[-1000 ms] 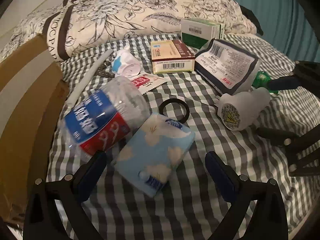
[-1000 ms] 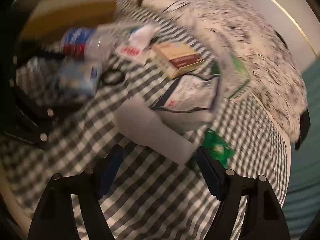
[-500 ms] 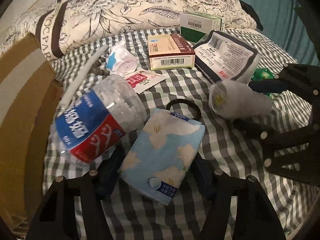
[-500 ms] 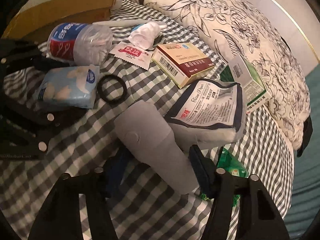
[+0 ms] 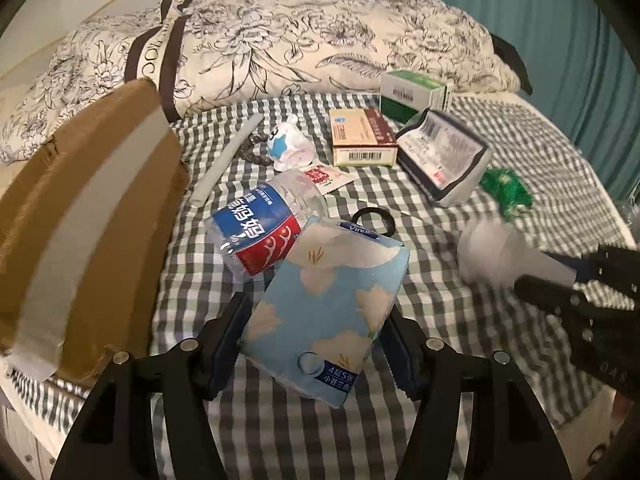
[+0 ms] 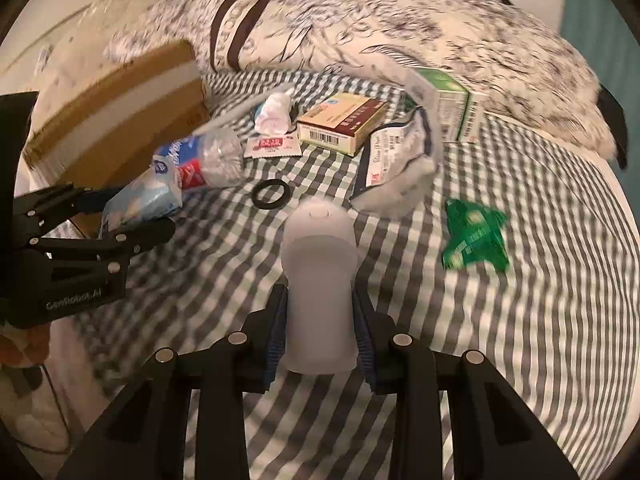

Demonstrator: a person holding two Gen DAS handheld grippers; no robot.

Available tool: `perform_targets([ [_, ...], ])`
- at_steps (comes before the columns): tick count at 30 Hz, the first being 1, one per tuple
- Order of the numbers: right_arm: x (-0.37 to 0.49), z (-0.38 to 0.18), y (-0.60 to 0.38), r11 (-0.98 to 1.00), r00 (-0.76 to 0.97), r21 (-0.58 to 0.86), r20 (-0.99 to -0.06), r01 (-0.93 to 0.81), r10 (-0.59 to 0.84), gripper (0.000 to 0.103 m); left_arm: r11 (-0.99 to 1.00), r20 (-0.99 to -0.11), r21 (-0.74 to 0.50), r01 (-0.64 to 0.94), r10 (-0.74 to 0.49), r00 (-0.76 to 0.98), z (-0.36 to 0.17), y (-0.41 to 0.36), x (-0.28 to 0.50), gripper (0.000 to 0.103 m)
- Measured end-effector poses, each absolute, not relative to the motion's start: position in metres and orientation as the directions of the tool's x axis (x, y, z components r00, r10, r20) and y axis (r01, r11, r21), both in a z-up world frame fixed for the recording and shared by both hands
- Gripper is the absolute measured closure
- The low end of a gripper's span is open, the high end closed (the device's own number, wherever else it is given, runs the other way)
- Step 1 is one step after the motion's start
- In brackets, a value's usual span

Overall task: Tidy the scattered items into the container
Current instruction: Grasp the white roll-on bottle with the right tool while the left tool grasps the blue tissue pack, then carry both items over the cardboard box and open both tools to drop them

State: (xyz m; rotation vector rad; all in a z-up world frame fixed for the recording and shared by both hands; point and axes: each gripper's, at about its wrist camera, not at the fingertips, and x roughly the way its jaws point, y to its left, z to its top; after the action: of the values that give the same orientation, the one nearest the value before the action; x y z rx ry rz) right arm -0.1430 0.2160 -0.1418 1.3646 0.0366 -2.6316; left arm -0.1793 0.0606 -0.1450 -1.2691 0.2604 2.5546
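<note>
My left gripper [image 5: 316, 332] is shut on a light blue tissue pack [image 5: 332, 300] with cloud print and holds it above the checked bedsheet; the gripper also shows in the right wrist view [image 6: 132, 216]. My right gripper [image 6: 320, 340] is shut on a white plastic bottle [image 6: 320, 280], lifted off the sheet; the bottle shows blurred in the left wrist view [image 5: 508, 256]. The cardboard box [image 5: 80, 216] stands at the left. A crushed water bottle [image 5: 260, 228] lies beside the tissue pack.
On the sheet lie a black ring [image 5: 374, 218], a red sachet [image 5: 326, 176], a small white toy [image 5: 290, 148], a grey tube [image 5: 224, 160], a tan medicine box [image 5: 362, 140], a green-white box [image 5: 416, 92], a dark pouch [image 5: 444, 160] and a green wrapper [image 6: 474, 236]. A floral pillow [image 5: 300, 40] lies behind.
My left gripper closed on the tissue pack and lifted it. My right gripper closed on the white bottle and raised it off the sheet, swinging to face the box.
</note>
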Motion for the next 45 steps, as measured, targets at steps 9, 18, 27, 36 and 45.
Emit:
perform_targets([
  [9,-0.090,-0.135,0.206,-0.986,-0.568,0.137,-0.806,0.096,-0.168,0.071,-0.946,-0.773,0.040,-0.321,0.174,-0.610,-0.113,0.045,-0.144,0.039],
  [18,-0.053,-0.114,0.197,-0.985,-0.612,0.157,-0.774,0.067,-0.164,0.071,-0.948,-0.755,0.039,-0.317,0.180,-0.631,-0.092,0.032,-0.119,0.039],
  [27,-0.044,-0.070,0.184,-0.989,-0.665,0.132,-0.733,0.065,-0.142,0.071,-0.952,-0.718,0.016,-0.305,0.202,-0.666,-0.055,0.015,-0.113,0.039],
  [36,-0.051,-0.011,0.156,-0.991,-0.732,0.104,-0.669,0.084,-0.132,0.071,-0.955,-0.677,0.004,-0.295,0.215,-0.704,-0.017,-0.006,-0.120,0.039],
  [45,-0.070,0.032,0.112,-0.987,-0.769,0.082,-0.619,0.136,-0.157,0.071,-0.969,-0.653,-0.001,-0.246,0.187,-0.734,0.010,-0.051,-0.144,0.039],
])
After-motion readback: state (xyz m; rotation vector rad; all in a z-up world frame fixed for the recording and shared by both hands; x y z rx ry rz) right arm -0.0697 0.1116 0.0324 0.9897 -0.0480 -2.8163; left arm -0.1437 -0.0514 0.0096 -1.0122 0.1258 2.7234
